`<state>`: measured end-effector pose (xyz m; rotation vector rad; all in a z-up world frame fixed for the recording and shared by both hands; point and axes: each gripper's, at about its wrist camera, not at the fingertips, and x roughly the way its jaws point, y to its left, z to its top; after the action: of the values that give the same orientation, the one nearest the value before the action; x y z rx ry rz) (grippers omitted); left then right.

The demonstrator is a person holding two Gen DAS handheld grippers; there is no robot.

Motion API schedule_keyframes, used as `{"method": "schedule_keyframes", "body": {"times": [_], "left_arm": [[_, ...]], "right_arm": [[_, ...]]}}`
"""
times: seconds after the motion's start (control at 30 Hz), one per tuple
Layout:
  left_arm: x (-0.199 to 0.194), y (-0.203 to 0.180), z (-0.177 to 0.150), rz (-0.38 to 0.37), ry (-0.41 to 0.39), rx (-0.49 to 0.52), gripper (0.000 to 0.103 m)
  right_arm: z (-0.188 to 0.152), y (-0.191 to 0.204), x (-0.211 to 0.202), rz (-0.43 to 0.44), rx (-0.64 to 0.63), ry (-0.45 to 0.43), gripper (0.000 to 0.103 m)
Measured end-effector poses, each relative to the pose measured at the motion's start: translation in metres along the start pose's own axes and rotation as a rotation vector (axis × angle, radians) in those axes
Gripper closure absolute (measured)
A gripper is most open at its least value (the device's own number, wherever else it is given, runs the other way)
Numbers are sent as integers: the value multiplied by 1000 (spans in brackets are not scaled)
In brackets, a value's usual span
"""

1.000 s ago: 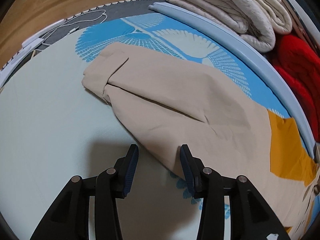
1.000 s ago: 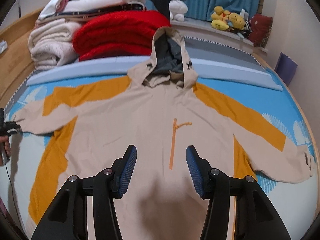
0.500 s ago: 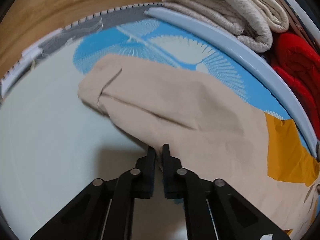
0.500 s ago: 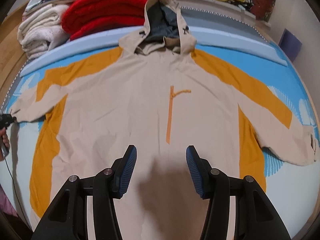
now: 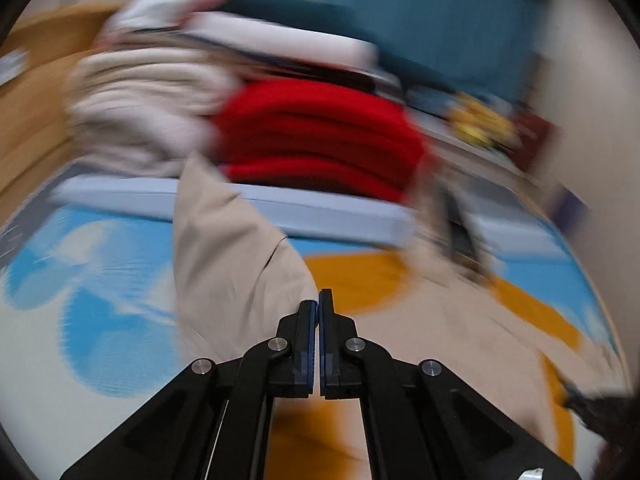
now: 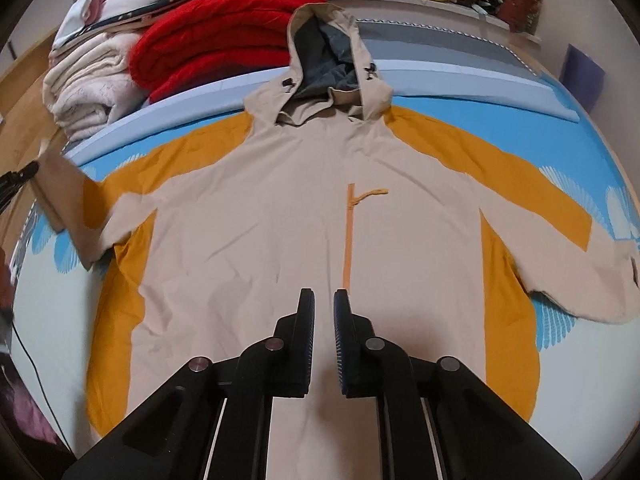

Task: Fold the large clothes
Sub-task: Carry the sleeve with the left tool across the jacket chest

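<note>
A beige hooded jacket (image 6: 280,240) with orange panels lies face up on a blue, fan-patterned bed sheet (image 6: 540,148), its long axis running from the near hem to the hood, which points at a folded red blanket (image 6: 224,28) and cream blankets (image 6: 88,88). The left gripper (image 5: 319,300) is pressed together on one smooth beige sleeve (image 5: 224,248), lifted off the sheet. The right gripper (image 6: 324,300), just closing, hovers narrowly parted over the jacket's lower front, nothing visibly between its jaws.

Bed (image 6: 560,152) with blue fan-patterned sheet; folded red blanket (image 6: 224,36) and cream blankets (image 6: 92,92) stacked at its head. Wooden panel (image 6: 20,116) left. Blue curtain (image 5: 432,16), pale wall (image 5: 588,100).
</note>
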<state>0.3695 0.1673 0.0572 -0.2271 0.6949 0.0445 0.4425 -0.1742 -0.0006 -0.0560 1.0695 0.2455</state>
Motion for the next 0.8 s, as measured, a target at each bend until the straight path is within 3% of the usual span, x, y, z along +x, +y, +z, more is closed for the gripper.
{"method": "schedule_keyframes", "body": {"times": [0.07, 0.1, 0.17, 0.23, 0.33, 0.5, 0.53, 0.6, 0.67, 0.73, 0.8], "left_arm": [[15, -58, -19, -120, 63, 78, 100], [25, -83, -32, -176, 109, 113, 93], [50, -117, -57, -217, 248, 171, 90], [56, -121, -67, -201, 321, 165, 90], [29, -97, -56, -178, 311, 102, 90], [-31, -50, -35, -26, 238, -17, 89], [-37, -41, -37, -11, 222, -35, 89], [-40, -27, -44, 47, 188, -48, 88], [-25, -24, -53, 134, 249, -41, 89], [-11, -20, -54, 122, 315, -79, 89], [-6, -16, -46, 82, 318, -92, 88]], "right_arm": [[1, -4, -1, 7, 13, 5, 91], [1, -6, -2, 10, 16, 5, 90], [1, -11, -3, 7, 24, 6, 88], [3, -17, -4, 9, 36, 9, 86], [5, -26, -10, 20, 63, 0, 84], [10, -30, -22, 56, 97, -55, 89], [11, -29, -23, 62, 105, -67, 94], [13, -23, -24, 80, 118, -84, 94], [12, -12, -21, 111, 114, -88, 94], [10, 2, -16, 138, 97, -89, 93], [7, 20, -10, 172, 51, -82, 93]]}}
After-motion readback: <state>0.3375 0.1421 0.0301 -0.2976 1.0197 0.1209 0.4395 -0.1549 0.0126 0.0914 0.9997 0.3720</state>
